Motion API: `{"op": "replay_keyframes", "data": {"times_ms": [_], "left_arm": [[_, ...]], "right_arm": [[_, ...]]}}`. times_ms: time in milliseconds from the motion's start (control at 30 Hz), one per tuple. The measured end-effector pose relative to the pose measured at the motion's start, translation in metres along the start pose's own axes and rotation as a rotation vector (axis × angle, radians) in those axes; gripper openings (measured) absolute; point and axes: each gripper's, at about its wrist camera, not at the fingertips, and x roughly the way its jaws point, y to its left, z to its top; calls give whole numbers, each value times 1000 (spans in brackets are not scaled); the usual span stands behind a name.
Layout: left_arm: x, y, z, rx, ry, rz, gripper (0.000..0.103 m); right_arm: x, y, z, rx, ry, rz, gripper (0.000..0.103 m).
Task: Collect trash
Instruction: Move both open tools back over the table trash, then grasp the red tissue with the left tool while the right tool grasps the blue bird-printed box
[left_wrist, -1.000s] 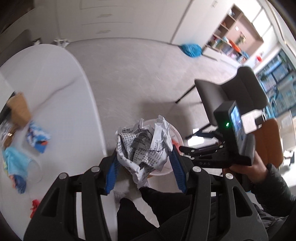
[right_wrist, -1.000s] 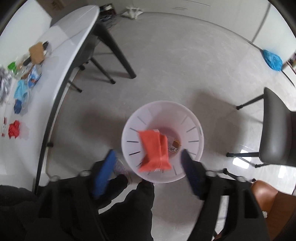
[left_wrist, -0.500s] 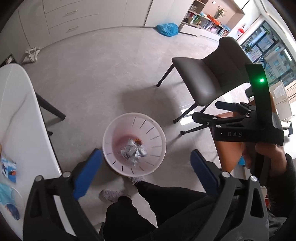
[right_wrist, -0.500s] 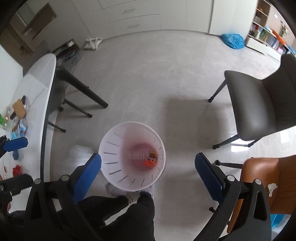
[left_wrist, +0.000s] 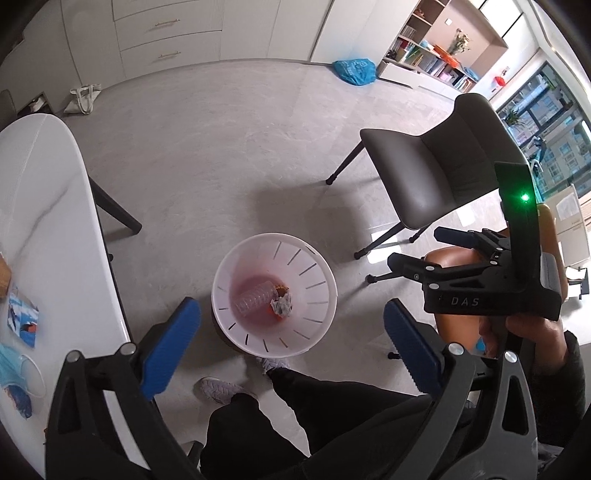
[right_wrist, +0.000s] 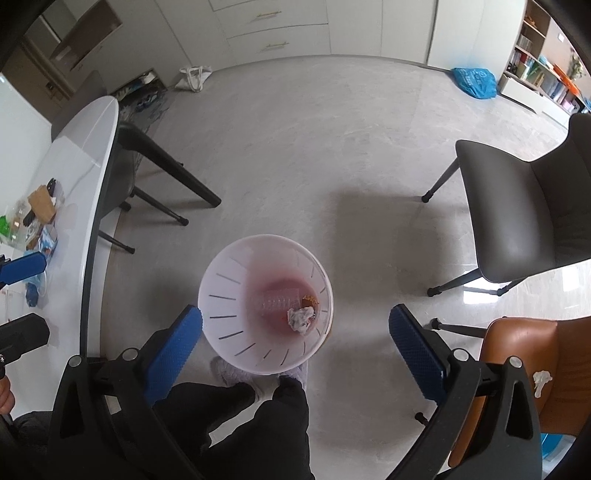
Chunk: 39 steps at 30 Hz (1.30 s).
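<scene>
Hovering over the white trash bin (left_wrist: 274, 293), both tongs are spread wide with nothing in them: the left tongs (left_wrist: 291, 345) and the right tongs (right_wrist: 295, 349) each straddle the bin's rim from above. Down at the bottom of the bin sits the crumpled newspaper ball (left_wrist: 281, 305), right beside a clear plastic bottle (left_wrist: 255, 299) and some orange wrapper bits. Left of the bin, the white desk (left_wrist: 48, 206) has a blue face mask (left_wrist: 14, 363) and a blue packet (left_wrist: 21, 319) lying on it. A grey chair (left_wrist: 436, 177) stands to the bin's right.
</scene>
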Motion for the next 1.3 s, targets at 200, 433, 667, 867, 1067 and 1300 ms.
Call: {"op": "replay_keyframes", "data": {"times_ms": [200,433,667,867,1067,1300], "left_arm": [[-7,4,-3,-27,-13,23,95],[-32,25,-14,-92,-71,102,95],[-69,76,-45,-231,-130,208,95],[-101,135,-97,-403,-167,305,95],[-121,193,-156,-611,-179,352,95],[-126,240,-206,-765,-164,391,95]], "right_arm": [[0,10,4,-33,1,10,100],[-8,52,17,-125,-13,52,100],[-5,133,34,-284,-19,129,100],[-1,216,32,-420,-12,212,100],[6,286,25,-537,23,272,100],[12,331,12,-628,52,289,100]]}}
